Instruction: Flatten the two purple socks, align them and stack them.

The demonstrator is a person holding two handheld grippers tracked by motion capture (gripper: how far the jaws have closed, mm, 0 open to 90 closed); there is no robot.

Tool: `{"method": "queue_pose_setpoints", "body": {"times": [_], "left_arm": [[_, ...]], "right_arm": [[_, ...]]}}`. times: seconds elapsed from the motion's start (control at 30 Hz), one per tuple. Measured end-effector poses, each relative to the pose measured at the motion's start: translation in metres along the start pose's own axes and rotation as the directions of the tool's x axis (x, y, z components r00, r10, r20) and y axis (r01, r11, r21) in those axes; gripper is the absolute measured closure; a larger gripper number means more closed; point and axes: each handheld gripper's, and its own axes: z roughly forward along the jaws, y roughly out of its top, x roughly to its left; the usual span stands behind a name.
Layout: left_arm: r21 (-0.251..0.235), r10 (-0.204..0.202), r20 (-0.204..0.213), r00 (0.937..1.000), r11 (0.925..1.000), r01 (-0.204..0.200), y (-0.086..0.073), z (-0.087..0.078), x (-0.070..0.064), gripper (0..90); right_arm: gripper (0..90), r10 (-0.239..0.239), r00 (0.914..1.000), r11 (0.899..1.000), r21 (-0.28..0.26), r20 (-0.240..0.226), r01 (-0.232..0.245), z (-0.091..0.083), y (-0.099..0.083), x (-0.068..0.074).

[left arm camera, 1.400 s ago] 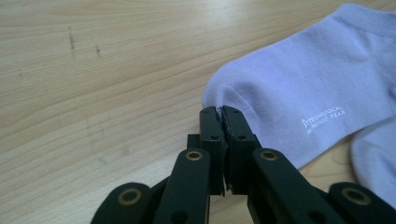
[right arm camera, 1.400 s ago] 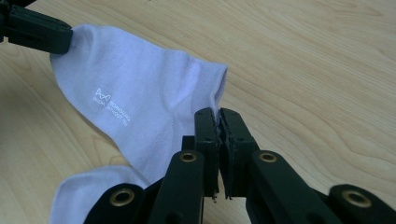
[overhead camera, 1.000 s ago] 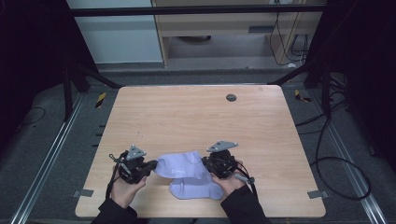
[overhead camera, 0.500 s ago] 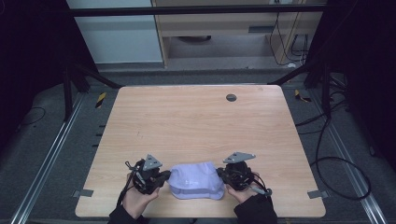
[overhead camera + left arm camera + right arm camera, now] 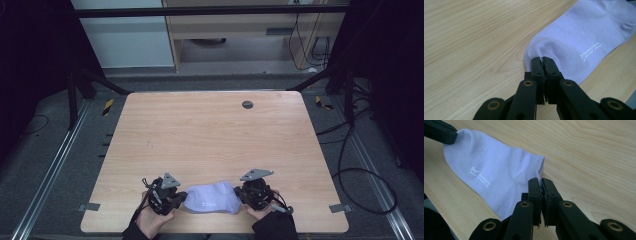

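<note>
Jaws of our left gripper (image 5: 543,59) and right gripper (image 5: 541,180) clamp opposite ends of the lilac sock (image 5: 210,199) near the table (image 5: 210,135) edge; next we judge it needs releasing flat.

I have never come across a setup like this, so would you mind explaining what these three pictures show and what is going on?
There is no robot here: a person sits at a wooden table and holds a hand tool with two black jaws in each hand. The high view looks down from above the person's side. In it, the left tongs and the right tongs sit at either end of a pale lilac sock lying near the table's front edge.

The other two pictures come from small cameras riding on the tools, looking along the jaws. The left gripper view shows the left tongs shut on one end of the sock. The right gripper view shows the right tongs shut on its other end. The sock carries small white lettering.
</note>
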Motion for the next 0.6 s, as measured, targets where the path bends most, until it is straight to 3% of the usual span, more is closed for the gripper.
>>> {"method": "queue_pose_setpoints", "body": {"times": [0.47, 0.6], "left_arm": [[0.034, 0.007, -0.023, 0.9997, 0.9994, -0.006, -0.003, 0.008, -0.001, 86.6], [0.036, 0.013, -0.036, 0.9993, 0.9993, -0.012, -0.004, 0.009, 0.0, 82.1]], "right_arm": [[85.9, 0.0, 1.0, 0.999, 0.05, 0.004, 0.0, 0.015, -0.006, -0.002], [81.0, 0.003, 1.0, 0.998, 0.057, 0.005, -0.003, 0.018, -0.008, -0.003]]}}
